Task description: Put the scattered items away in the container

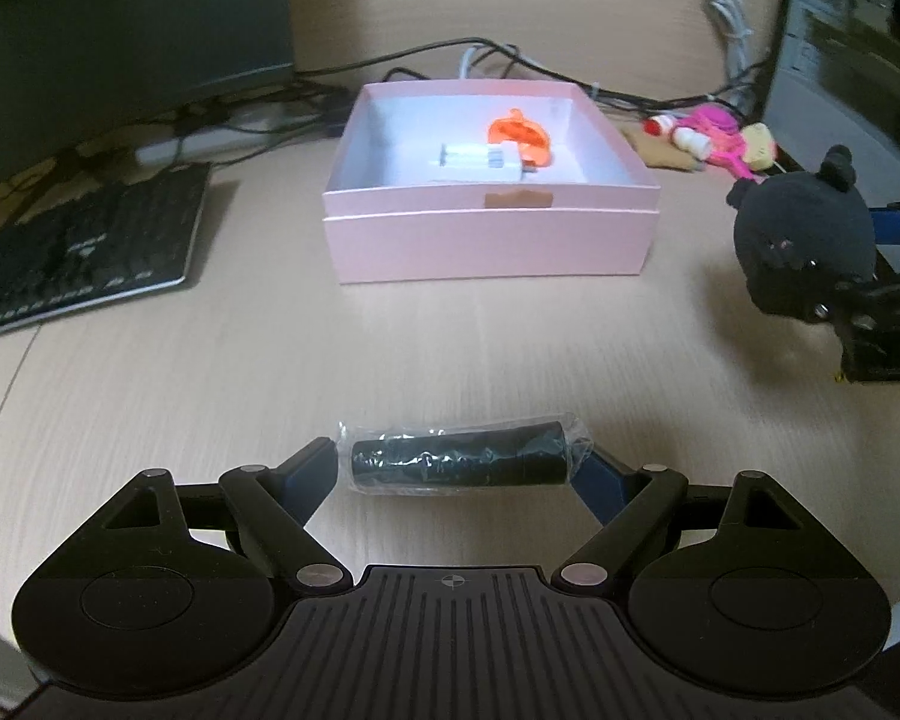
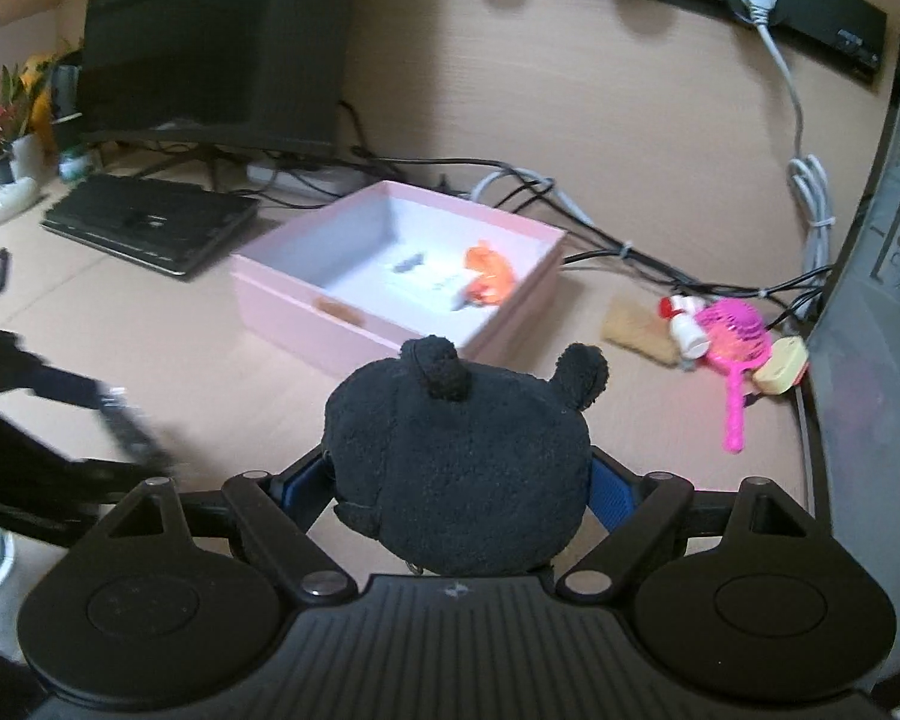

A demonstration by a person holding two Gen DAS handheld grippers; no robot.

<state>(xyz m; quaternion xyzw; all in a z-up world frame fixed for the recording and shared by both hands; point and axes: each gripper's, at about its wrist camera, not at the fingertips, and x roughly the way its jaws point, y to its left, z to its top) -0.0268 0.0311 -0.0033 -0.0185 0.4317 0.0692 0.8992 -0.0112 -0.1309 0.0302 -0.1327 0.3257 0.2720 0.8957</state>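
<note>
My left gripper holds a black roll in clear wrap end to end: the jaws stand wide and each pad meets one end, so the roll's long axis runs straight across the gap. It looks lifted clear of the desk, though I cannot be sure.

My right gripper is clamped on the black plush toy, jaws wide around its round body — ears pointing away from me, toward the box.

The pink box lies dead ahead of the left tool, open top, an orange item and a white item already inside toward the back. From the right tool it lies ahead and slightly left, corner-on.

Judgement: the left has the straighter line. The roll lies parallel to the near wall, so it should clear the rim once raised above it.

Open desk between both tools and the box. A keyboard sits left, cables behind. More loose pieces, a pink brush among them, remain right of the box.
</note>
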